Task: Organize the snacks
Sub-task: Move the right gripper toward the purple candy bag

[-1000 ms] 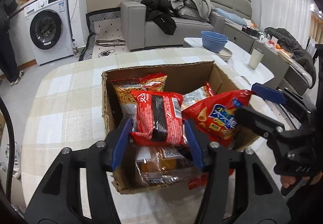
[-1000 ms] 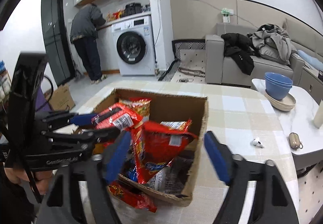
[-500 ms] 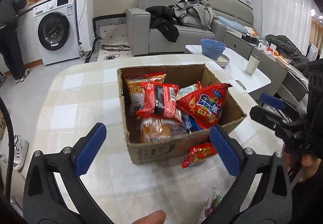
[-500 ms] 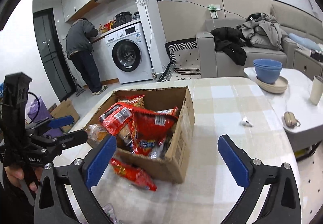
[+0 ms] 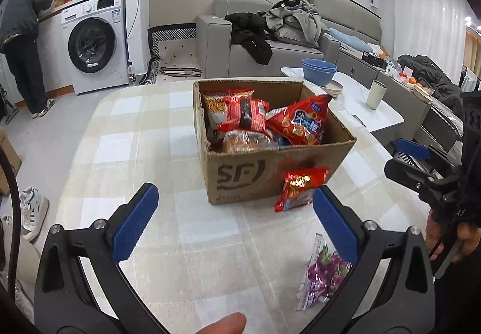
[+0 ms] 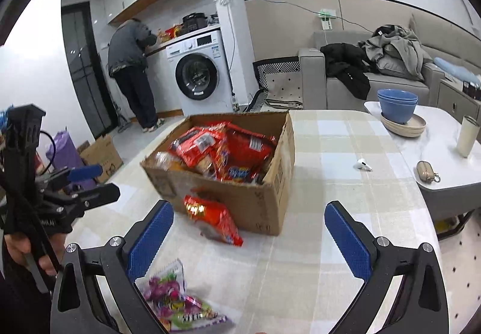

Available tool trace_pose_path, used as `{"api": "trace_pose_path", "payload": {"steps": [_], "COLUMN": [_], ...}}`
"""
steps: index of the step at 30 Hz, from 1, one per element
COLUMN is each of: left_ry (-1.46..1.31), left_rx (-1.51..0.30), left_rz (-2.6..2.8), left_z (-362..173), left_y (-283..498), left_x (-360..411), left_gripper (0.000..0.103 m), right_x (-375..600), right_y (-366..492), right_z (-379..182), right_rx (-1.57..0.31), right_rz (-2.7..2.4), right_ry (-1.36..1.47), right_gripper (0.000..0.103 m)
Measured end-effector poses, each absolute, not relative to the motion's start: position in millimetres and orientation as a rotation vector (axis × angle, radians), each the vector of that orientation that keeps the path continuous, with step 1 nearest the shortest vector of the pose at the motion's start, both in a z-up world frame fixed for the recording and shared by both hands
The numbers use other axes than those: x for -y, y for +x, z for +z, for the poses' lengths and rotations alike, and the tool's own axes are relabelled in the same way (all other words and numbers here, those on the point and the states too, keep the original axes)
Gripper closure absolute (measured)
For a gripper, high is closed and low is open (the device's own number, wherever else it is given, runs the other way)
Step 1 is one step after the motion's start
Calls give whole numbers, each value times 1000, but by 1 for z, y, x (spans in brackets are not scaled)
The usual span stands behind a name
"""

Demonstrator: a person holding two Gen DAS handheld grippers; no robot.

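A cardboard box (image 5: 255, 174) (image 6: 255, 201) stands on the checked table, filled with several snack bags, among them a red noodle packet (image 5: 245, 115) and a red chip bag (image 5: 302, 120). A small red snack bag (image 5: 300, 188) (image 6: 215, 218) lies on the table against the box's near side. A purple candy bag (image 5: 323, 275) (image 6: 177, 301) lies nearer to me. My left gripper (image 5: 234, 222) is open and empty, well back from the box. My right gripper (image 6: 249, 236) is open and empty, also back from the box.
A white earbud (image 6: 362, 165) lies on the table right of the box. A side table (image 6: 445, 159) holds blue bowls (image 6: 396, 103), a cup (image 6: 467, 137) and a small pouch (image 6: 425, 173). A person (image 6: 132, 72) stands by the washing machine (image 6: 198, 78).
Both grippers opened, let go of the red packets into the box and drew back from it. The red bag and the candy bag on the table came into view.
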State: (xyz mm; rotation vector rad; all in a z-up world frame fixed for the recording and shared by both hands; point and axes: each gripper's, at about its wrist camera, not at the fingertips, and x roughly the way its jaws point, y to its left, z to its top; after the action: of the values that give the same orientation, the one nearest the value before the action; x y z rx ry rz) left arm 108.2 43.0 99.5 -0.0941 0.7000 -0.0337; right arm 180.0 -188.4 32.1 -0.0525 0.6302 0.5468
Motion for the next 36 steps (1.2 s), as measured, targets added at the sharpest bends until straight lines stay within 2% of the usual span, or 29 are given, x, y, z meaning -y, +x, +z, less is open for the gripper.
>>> {"api": "trace_pose_path", "payload": {"steps": [20, 36], "left_ry": [-81, -57], "left_rx": [-764, -793], "left_rz": [-10, -17], "left_z": [61, 51], "left_y": [102, 104], "left_x": [-41, -37], "left_gripper": [1, 1], "right_x": [155, 120], "right_y": [168, 148], "right_z": [-20, -43], "right_rx": [-808, -897], "right_rz": [689, 821], "right_ry": [-172, -277], "right_gripper": [1, 1]}}
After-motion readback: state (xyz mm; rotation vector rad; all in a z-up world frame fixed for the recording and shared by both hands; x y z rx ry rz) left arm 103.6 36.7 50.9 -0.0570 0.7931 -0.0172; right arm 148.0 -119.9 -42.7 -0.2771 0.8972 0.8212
